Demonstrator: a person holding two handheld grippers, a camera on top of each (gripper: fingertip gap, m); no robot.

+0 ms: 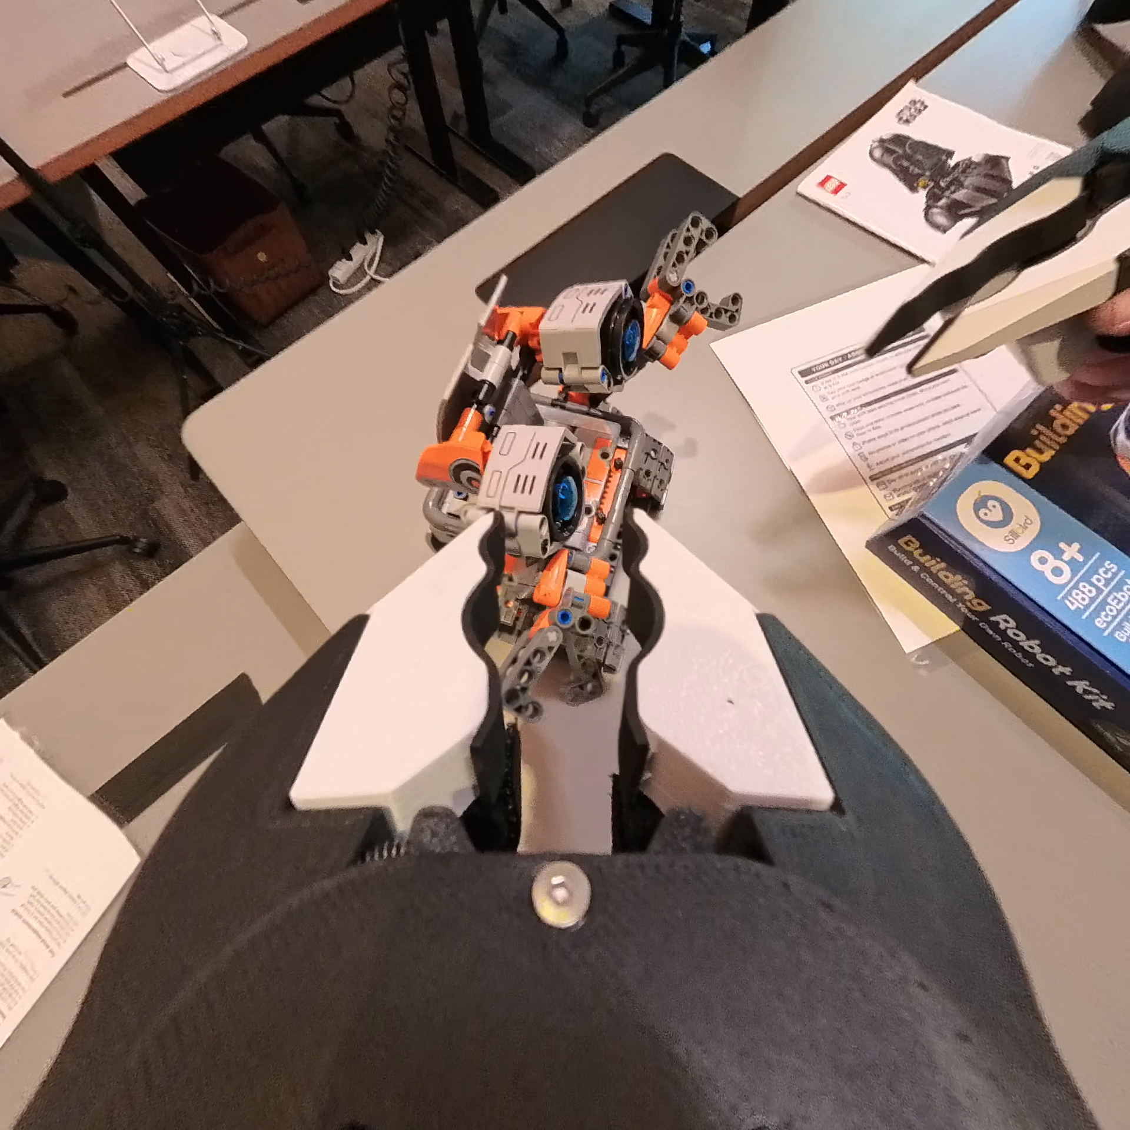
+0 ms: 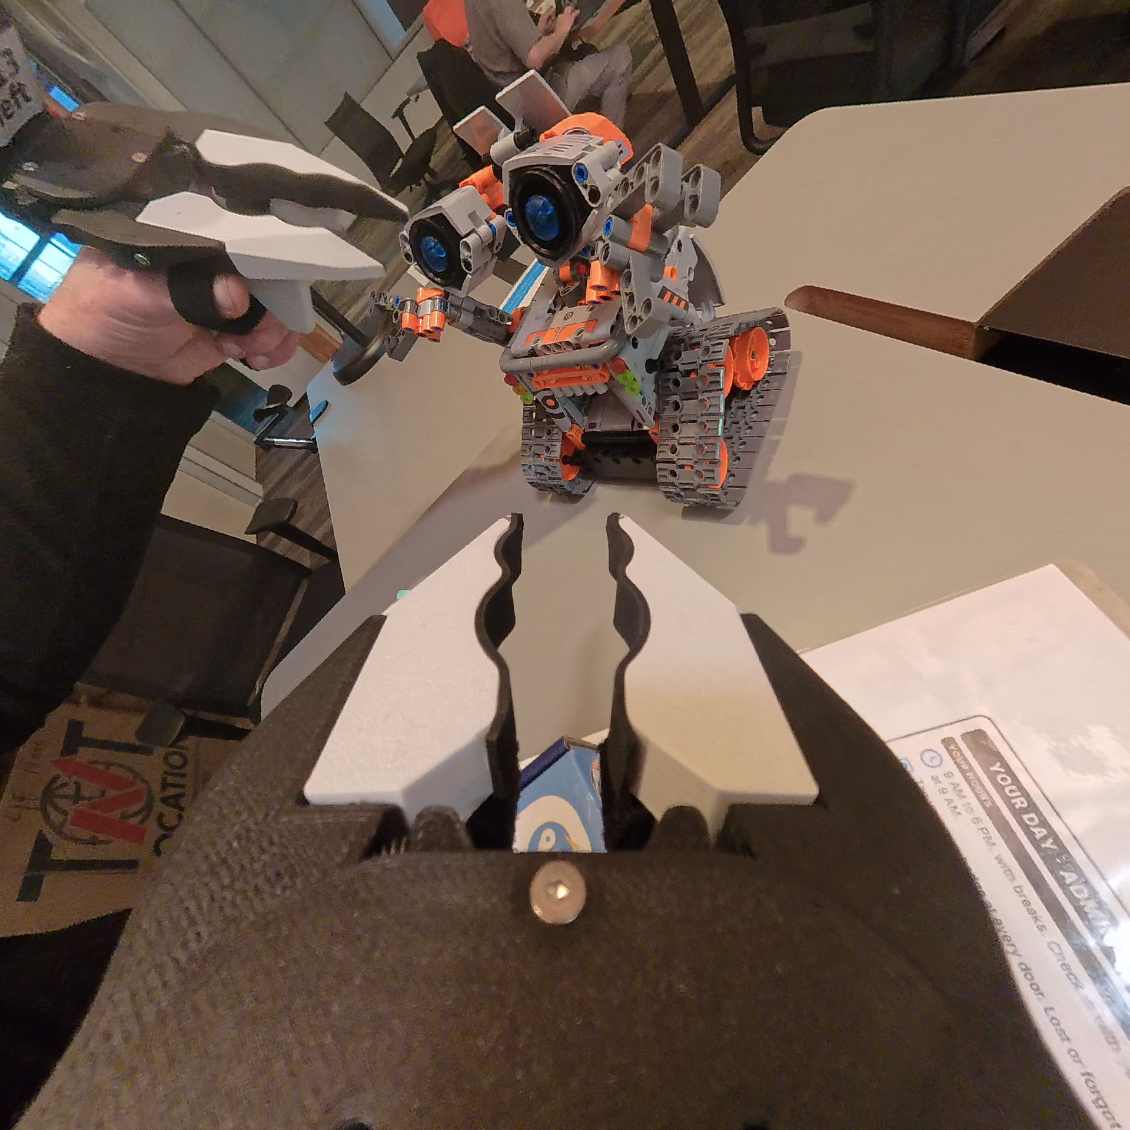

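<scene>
One grey table point(image 2: 917, 428), one blue box point(image 1: 1003, 581) near its edge, two white papers point(image 1: 856, 391) beside it, one orange and grey toy robot point(image 2: 611, 318) standing on the table, left tongs point(image 1: 559, 520) open above the toy robot, right tongs point(image 2: 565, 520) open, near its treads.

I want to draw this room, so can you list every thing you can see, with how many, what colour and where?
toy robot: one, grey and orange with blue eyes, standing on tracks on the table
table: one, pale grey, under the toy
kit box: one, blue, at the table's right side
printed sheet: one, white, beside and partly under the box
booklet: one, white with a dark picture, far right
black mat: one, behind the toy
power strip: one, white, on the floor
left gripper: white fingers open, above the toy
right gripper: white fingers open, before the toy, holding nothing
hand: one, holding the left gripper
</scene>
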